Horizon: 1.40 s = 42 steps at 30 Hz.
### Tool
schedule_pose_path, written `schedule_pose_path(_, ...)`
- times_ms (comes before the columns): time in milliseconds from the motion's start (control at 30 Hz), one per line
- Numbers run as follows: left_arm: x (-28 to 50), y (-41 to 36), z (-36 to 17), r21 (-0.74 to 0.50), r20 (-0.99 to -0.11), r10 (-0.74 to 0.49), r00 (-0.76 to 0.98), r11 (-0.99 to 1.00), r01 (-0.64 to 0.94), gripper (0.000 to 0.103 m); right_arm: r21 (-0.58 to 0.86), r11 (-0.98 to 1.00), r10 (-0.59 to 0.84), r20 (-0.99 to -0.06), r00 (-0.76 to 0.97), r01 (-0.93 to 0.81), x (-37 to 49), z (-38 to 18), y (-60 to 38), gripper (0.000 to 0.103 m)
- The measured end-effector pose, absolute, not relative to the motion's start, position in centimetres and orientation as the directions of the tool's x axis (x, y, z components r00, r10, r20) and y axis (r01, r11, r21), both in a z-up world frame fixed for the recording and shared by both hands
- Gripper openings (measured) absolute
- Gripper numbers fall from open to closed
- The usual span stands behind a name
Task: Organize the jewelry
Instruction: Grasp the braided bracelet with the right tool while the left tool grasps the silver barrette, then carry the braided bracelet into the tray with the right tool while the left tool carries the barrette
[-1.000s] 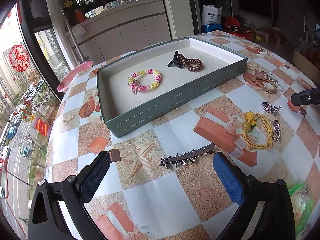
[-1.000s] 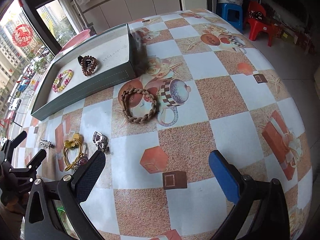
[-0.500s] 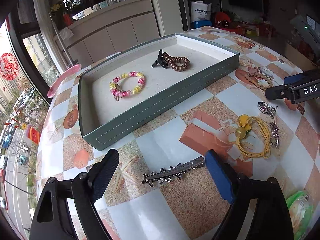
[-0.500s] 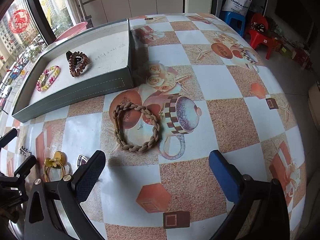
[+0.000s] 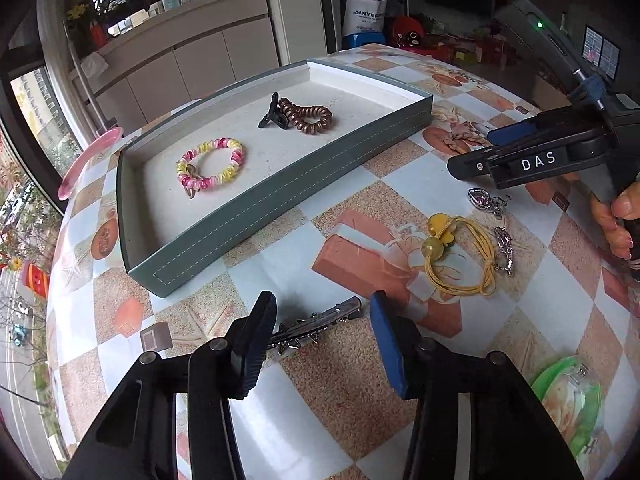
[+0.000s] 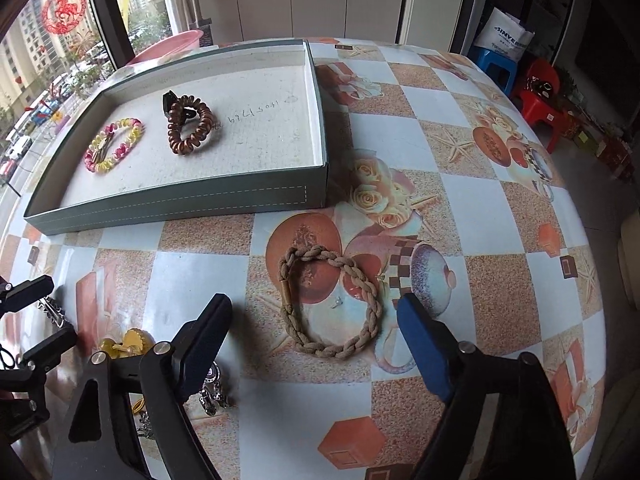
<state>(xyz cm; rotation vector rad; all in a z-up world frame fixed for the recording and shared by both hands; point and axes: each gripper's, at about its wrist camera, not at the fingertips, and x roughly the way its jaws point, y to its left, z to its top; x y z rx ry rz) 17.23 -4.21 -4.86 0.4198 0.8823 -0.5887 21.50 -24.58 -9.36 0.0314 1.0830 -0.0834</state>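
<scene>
Both tongs have moved in closer than a moment ago. The left gripper (image 5: 322,330) has narrowed around the spiky silver hair clip (image 5: 316,326) on the table but is not squeezing it yet. The right gripper (image 6: 314,322) is spread wide around the braided bracelet (image 6: 330,306). The gray tray (image 6: 176,204) waits nearby; both grabs look close.

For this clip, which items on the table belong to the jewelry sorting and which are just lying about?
Part of the job:
grey tray
pink-yellow coil band
brown coil band
braided bracelet
spiked silver clip
yellow cord tie
left tool
right tool

Lying about:
pink basin
green packet
</scene>
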Motion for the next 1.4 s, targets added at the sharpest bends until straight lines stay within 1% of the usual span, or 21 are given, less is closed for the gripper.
schedule_pose_path(33, 17.0, -4.2, -4.8, 0.099, -0.815, -0.309, 0.490, 0.759, 0.643, 0.055, -0.015, 0.997, -0.051, -0.882, 0.468, 0.081, 21.4, -9.2, -24.4, 0.073)
schedule_pose_path(67, 16.7, -4.3, -4.8, 0.093, -0.818, -0.315, 0.481, 0.753, 0.651, 0.045, -0.015, 0.997, -0.051, -0.882, 0.468, 0.081, 21.3, -9.1, -24.4, 0.066)
schedule_pose_path(100, 16.5, -4.3, -4.8, 0.090, -0.820, -0.317, 0.477, 0.751, 0.654, 0.041, -0.015, 0.996, -0.052, -0.882, 0.468, 0.082, 21.2, -9.0, -24.3, 0.059)
schedule_pose_path(133, 16.3, -4.4, -4.8, 0.093, -0.820, -0.315, 0.478, 0.750, 0.654, 0.037, -0.014, 0.996, -0.052, -0.882, 0.469, 0.084, 21.2, -8.9, -24.3, 0.054)
schedule_pose_path(167, 16.1, -4.5, -4.8, 0.096, -0.819, -0.314, 0.481, 0.750, 0.654, 0.033, -0.013, 0.996, -0.052, -0.881, 0.470, 0.085, 21.1, -8.9, -24.3, 0.043)
schedule_pose_path(200, 15.8, -4.5, -4.8, 0.097, -0.818, -0.315, 0.482, 0.750, 0.655, 0.024, -0.012, 0.996, -0.050, -0.881, 0.470, 0.084, 21.0, -8.8, -24.2, 0.034)
schedule_pose_path(233, 15.6, -4.5, -4.8, 0.097, -0.818, -0.313, 0.483, 0.752, 0.652, 0.024, -0.012, 0.997, -0.049, -0.881, 0.470, 0.082, 21.0, -8.8, -24.2, 0.029)
schedule_pose_path(267, 15.3, -4.4, -4.8, 0.099, -0.815, -0.310, 0.489, 0.757, 0.645, 0.024, -0.017, 0.997, -0.053, -0.881, 0.470, 0.082, 20.8, -8.7, -24.0, 0.017)
schedule_pose_path(300, 15.2, -4.3, -4.8, 0.096, -0.813, -0.310, 0.493, 0.764, 0.639, 0.024, -0.019, 0.996, -0.056, -0.880, 0.471, 0.083, 20.6, -8.7, -24.0, 0.013)
schedule_pose_path(467, 14.9, -3.5, -4.6, 0.056, -0.808, -0.309, 0.501, 0.807, 0.588, 0.024, 0.002, 0.995, -0.045, -0.876, 0.479, 0.098, 19.5, -8.6, -24.2, 0.013)
schedule_pose_path(667, 14.7, -2.2, -3.6, -0.026, -0.792, -0.347, 0.503, 0.842, 0.540, 0.024, 0.080, 0.990, 0.013, -0.871, 0.491, 0.114, 17.6, -8.1, -25.0, 0.012)
schedule_pose_path(967, 14.6, -1.1, -2.3, -0.114, -0.770, -0.390, 0.506, 0.863, 0.492, 0.024, 0.187, 0.974, 0.098, -0.857, 0.505, 0.129, 15.2, -7.5, -25.7, 0.012)
schedule_pose_path(1400, 14.6, 0.2, 0.3, -0.177, -0.728, -0.421, 0.541, 0.878, 0.444, 0.024, 0.265, 0.958, 0.166, -0.821, 0.547, 0.108, 13.3, -5.4, -25.5, 0.012)
